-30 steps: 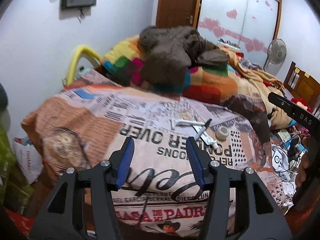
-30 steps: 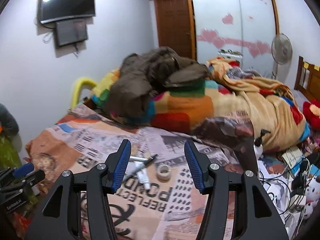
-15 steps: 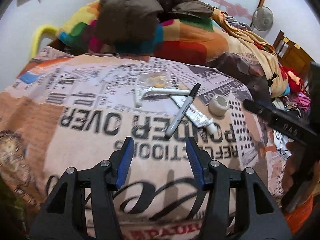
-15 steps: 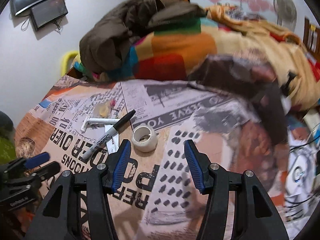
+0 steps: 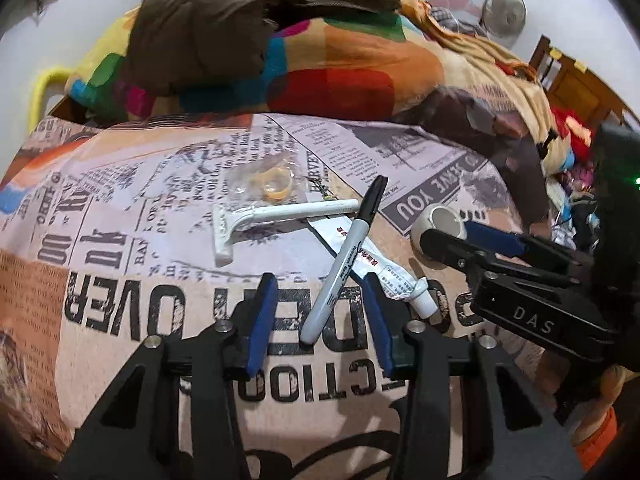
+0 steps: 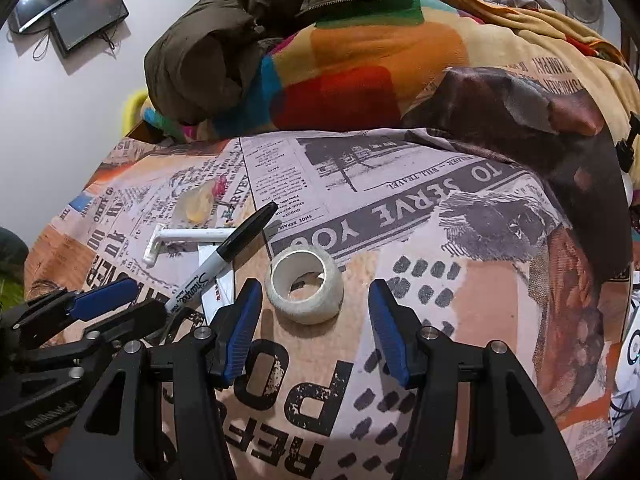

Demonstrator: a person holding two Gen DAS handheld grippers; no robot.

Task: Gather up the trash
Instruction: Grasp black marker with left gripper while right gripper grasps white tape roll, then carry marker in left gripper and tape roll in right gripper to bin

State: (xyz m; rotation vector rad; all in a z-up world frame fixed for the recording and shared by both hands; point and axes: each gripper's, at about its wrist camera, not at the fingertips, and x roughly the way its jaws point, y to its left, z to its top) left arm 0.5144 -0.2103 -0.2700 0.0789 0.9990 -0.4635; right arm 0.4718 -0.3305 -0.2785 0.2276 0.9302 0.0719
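Observation:
Small items lie on a newspaper-print bedspread. A black-capped marker lies with its near end between the open jaws of my left gripper. Under it lies a white tube. A white disposable razor and a clear plastic wrapper lie beyond. A white tape roll sits just ahead of my open right gripper, between its fingertips' line. The roll also shows in the left wrist view, partly hidden by the right gripper.
A pile of a brown jacket and a colourful blanket fills the far side of the bed. A wall screen hangs at upper left. A wooden chair and cluttered cables stand to the right.
Both grippers have moved down and forward toward the bed. The marker's end now lies between the left jaws, and the tape roll sits close before the right jaws.

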